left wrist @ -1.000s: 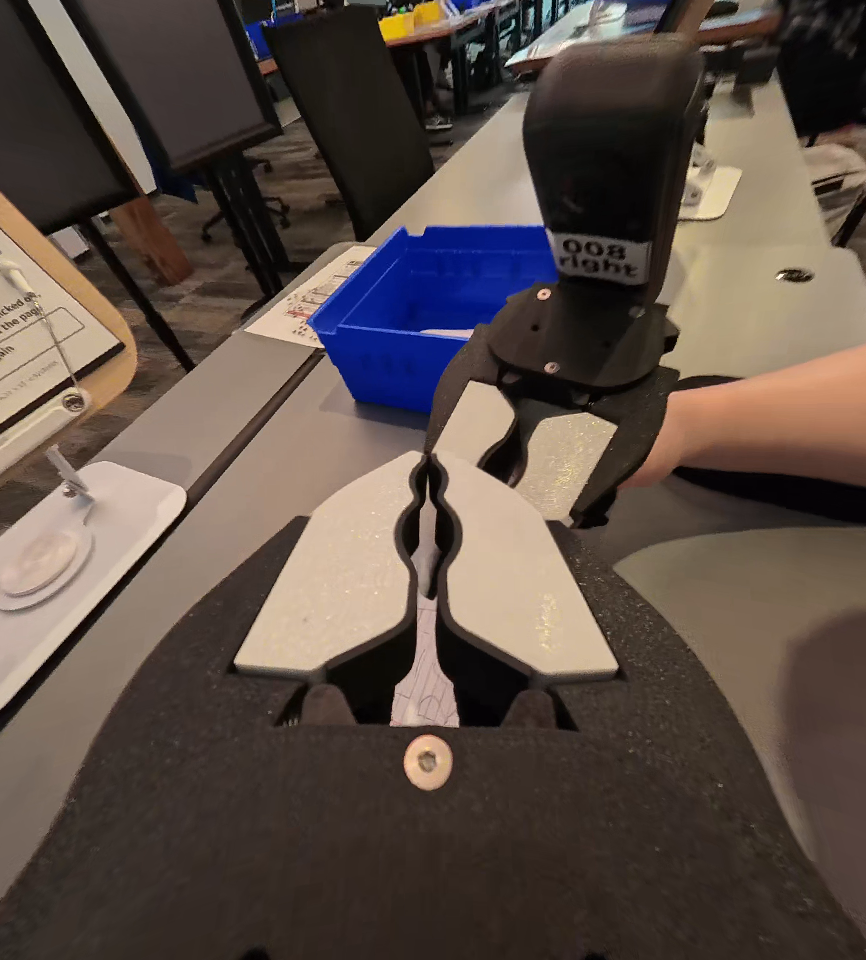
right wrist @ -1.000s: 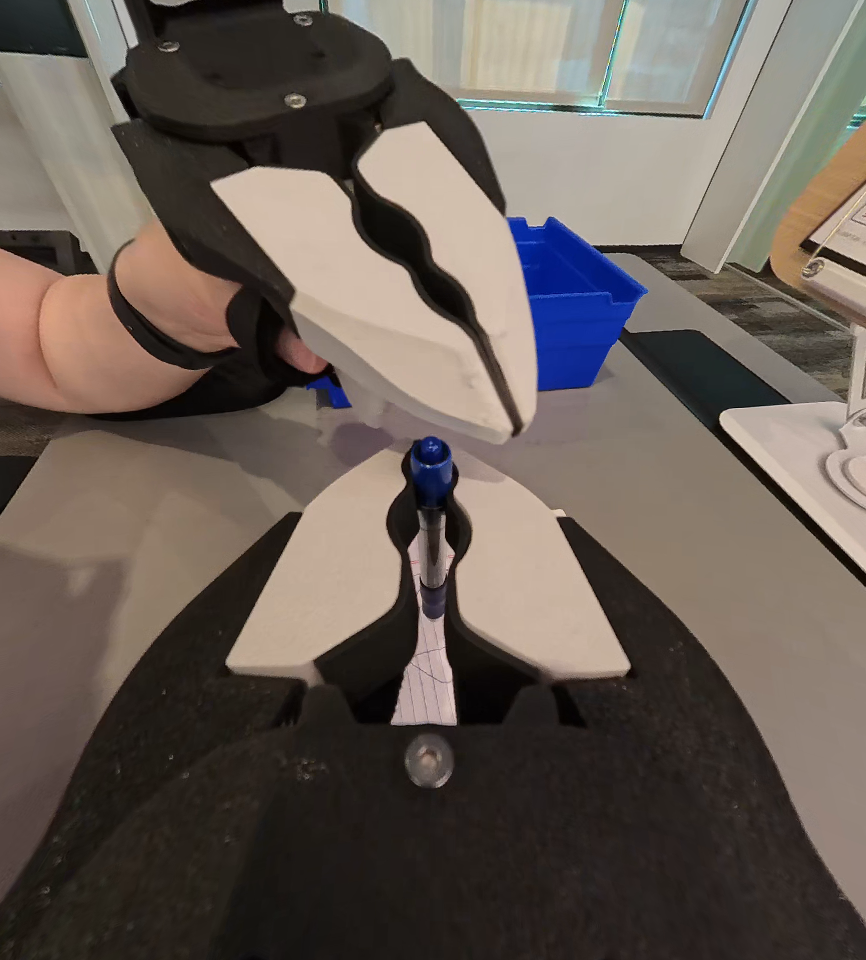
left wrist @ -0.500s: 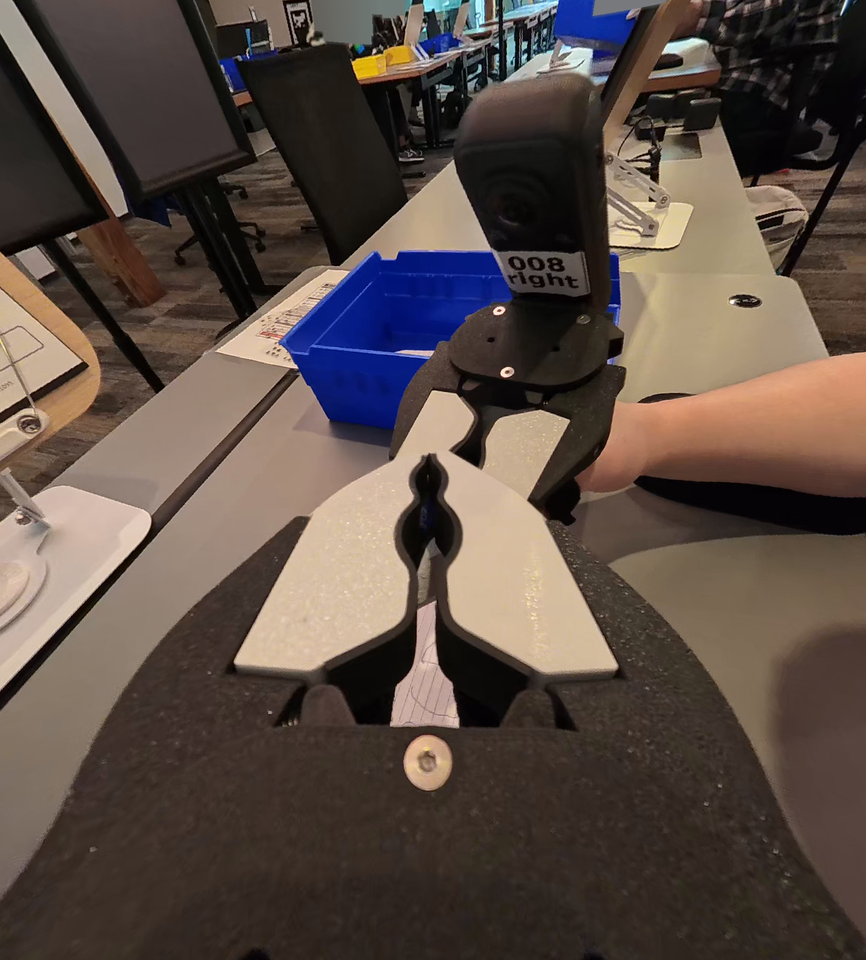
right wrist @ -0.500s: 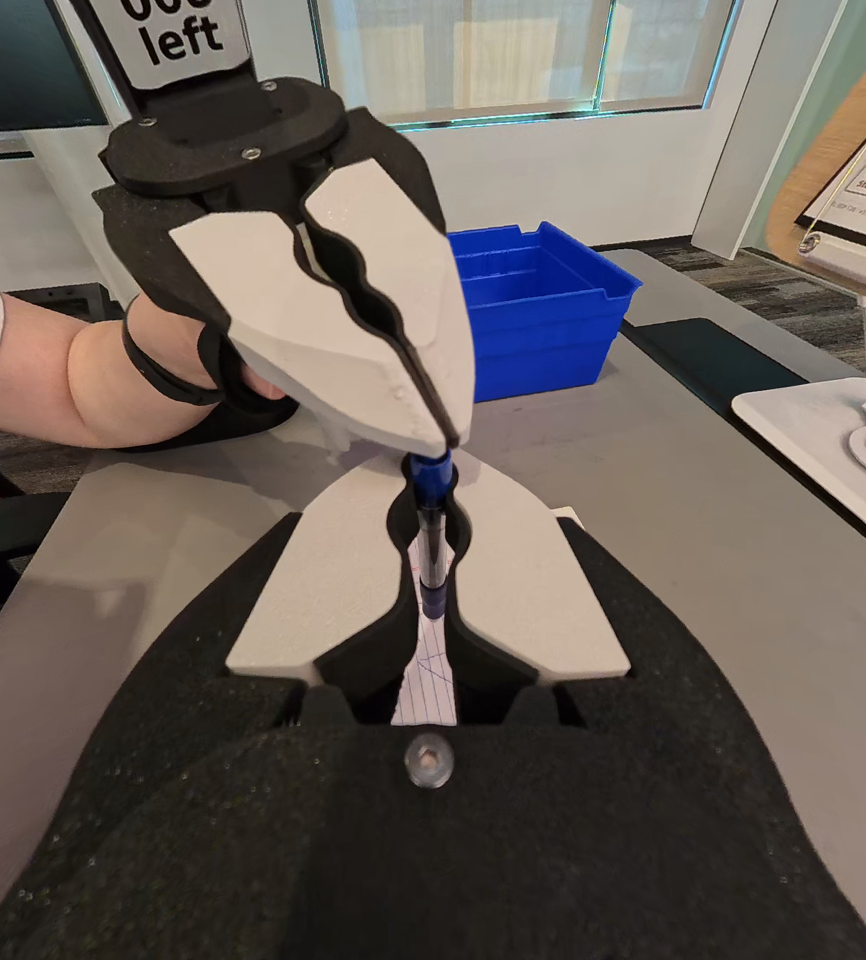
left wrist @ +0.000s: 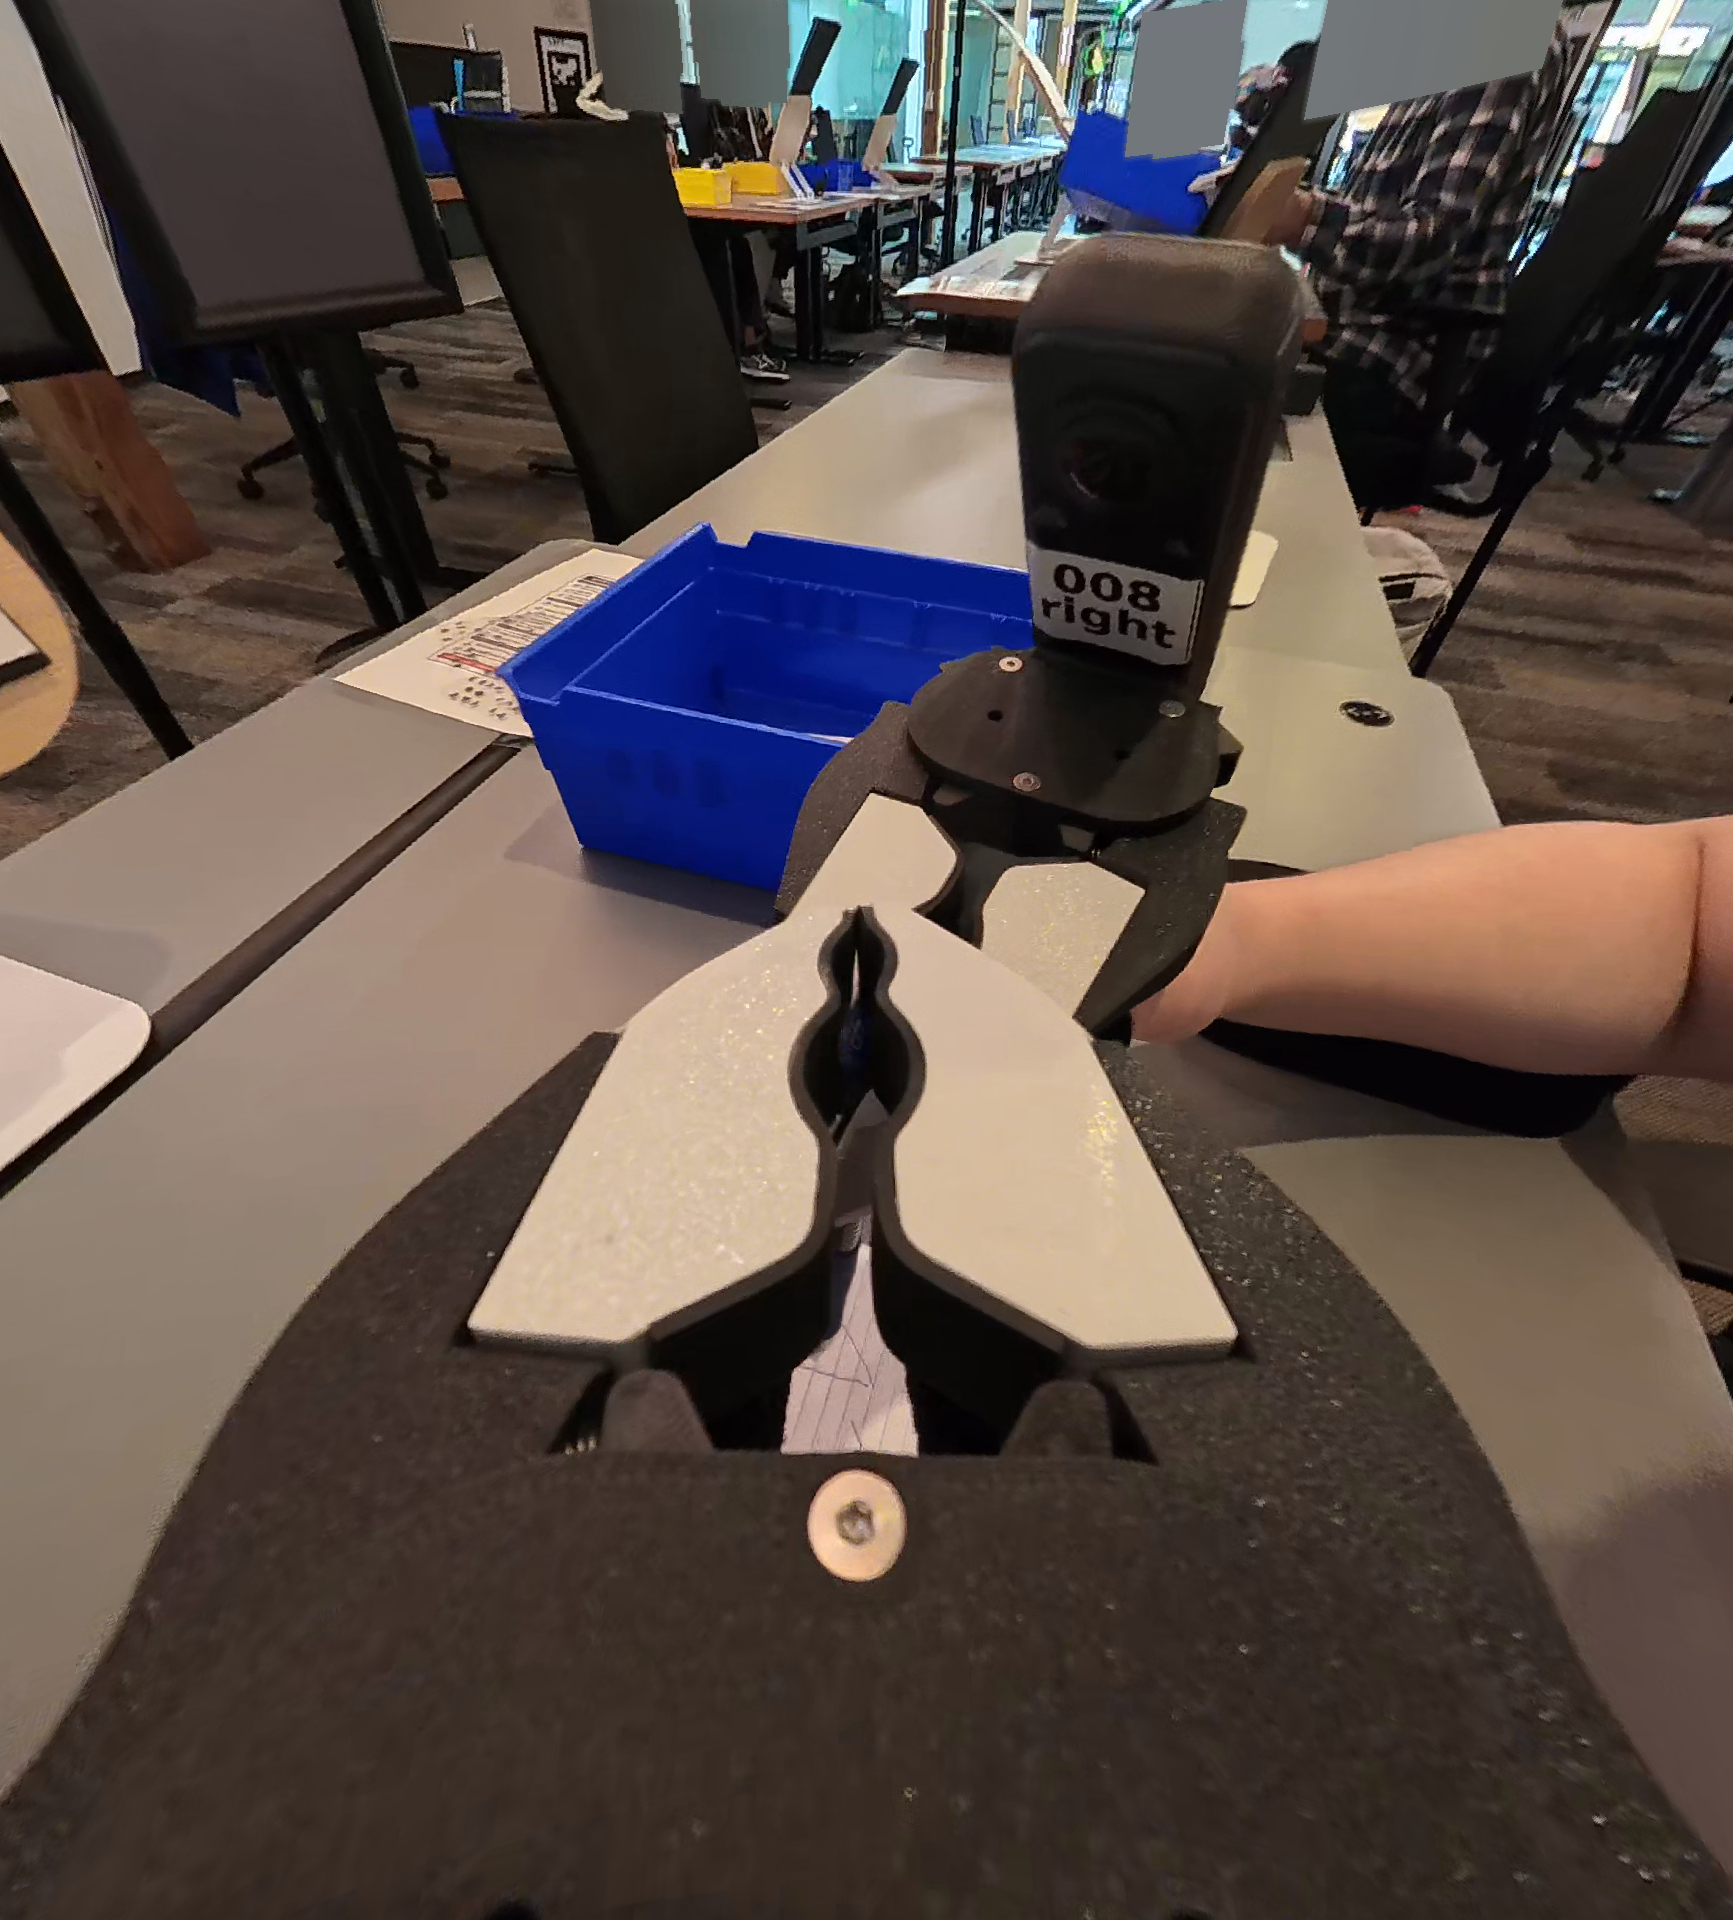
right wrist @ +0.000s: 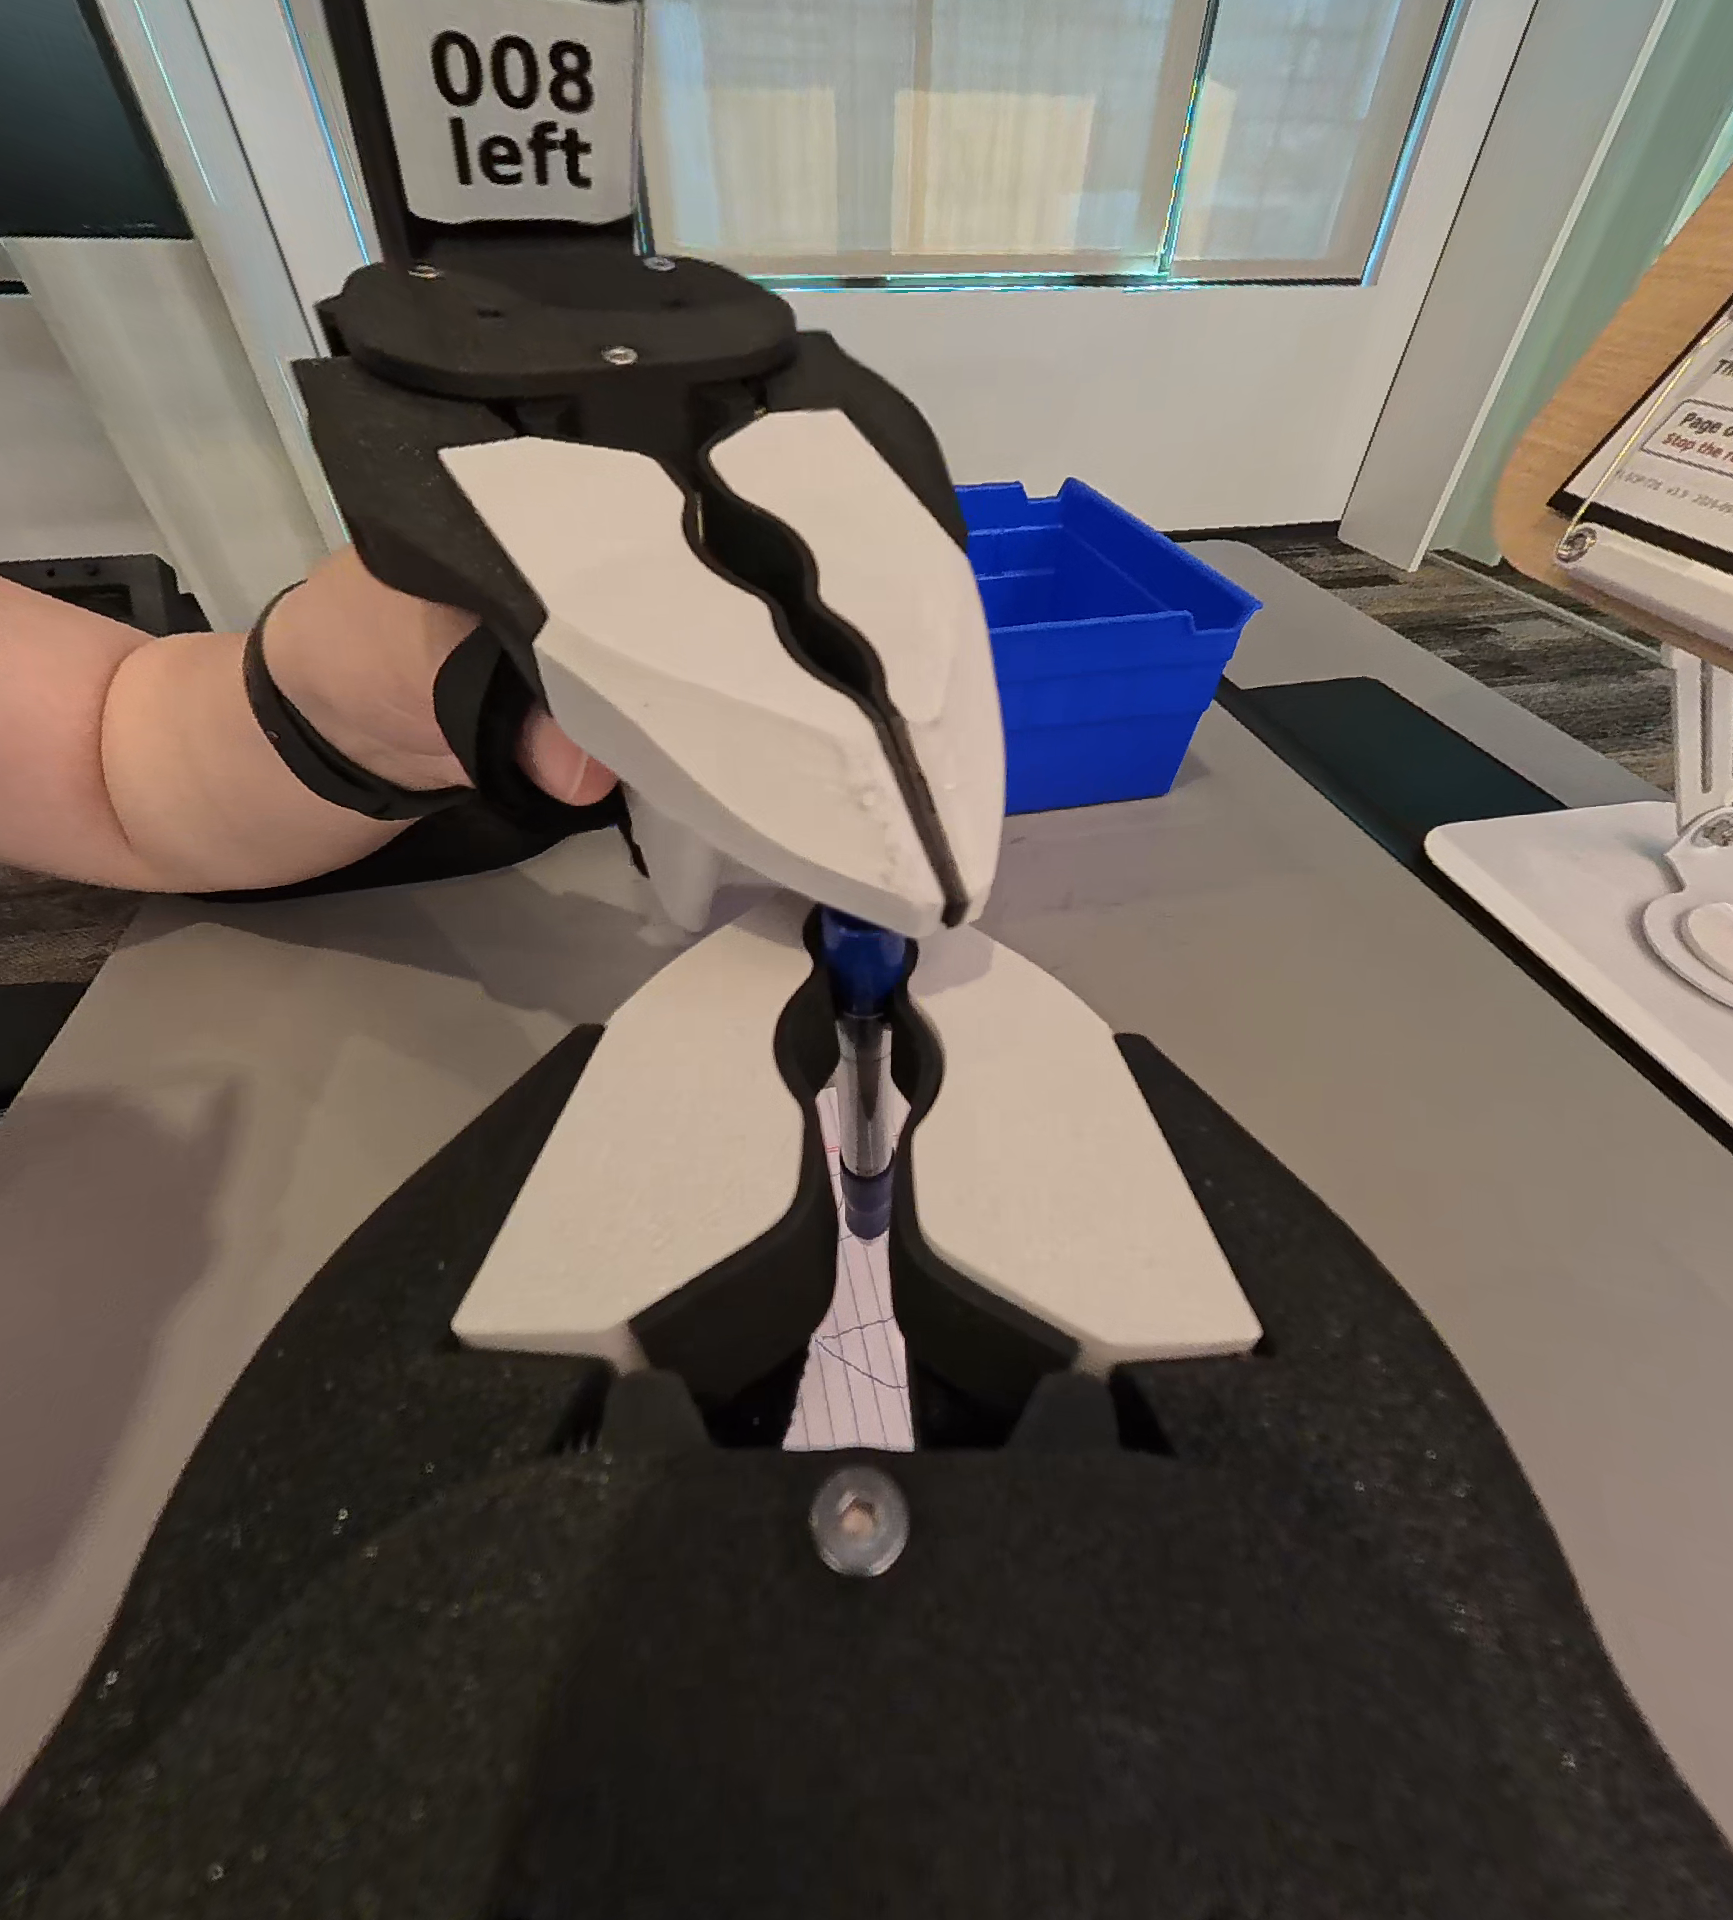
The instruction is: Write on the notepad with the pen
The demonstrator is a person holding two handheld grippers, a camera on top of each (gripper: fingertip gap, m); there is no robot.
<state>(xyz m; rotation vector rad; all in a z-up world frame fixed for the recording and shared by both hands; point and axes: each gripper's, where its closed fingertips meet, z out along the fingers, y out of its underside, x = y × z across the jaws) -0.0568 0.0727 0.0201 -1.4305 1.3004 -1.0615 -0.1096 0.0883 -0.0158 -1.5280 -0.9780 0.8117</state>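
Right wrist view: the pen [right wrist: 864,1091], a slim stick with a clear barrel and a blue cap end, stands nearly upright between the right tongs [right wrist: 857,971], which are closed narrow on its barrel. Its tip points down at the lined notepad [right wrist: 857,1382], glimpsed through the gap below and already bearing a few blue strokes; whether the tip touches the paper I cannot tell. The left tongs [right wrist: 950,904] are pressed together with nothing visible between them, their tips touching or just above the pen's top end. The pen looks light, stiff and smooth, so it could twist or slide in a grip; holding it mid-barrel seems soundest. A blue bin [right wrist: 1101,644] sits farther back on the grey counter [right wrist: 1361,1091].
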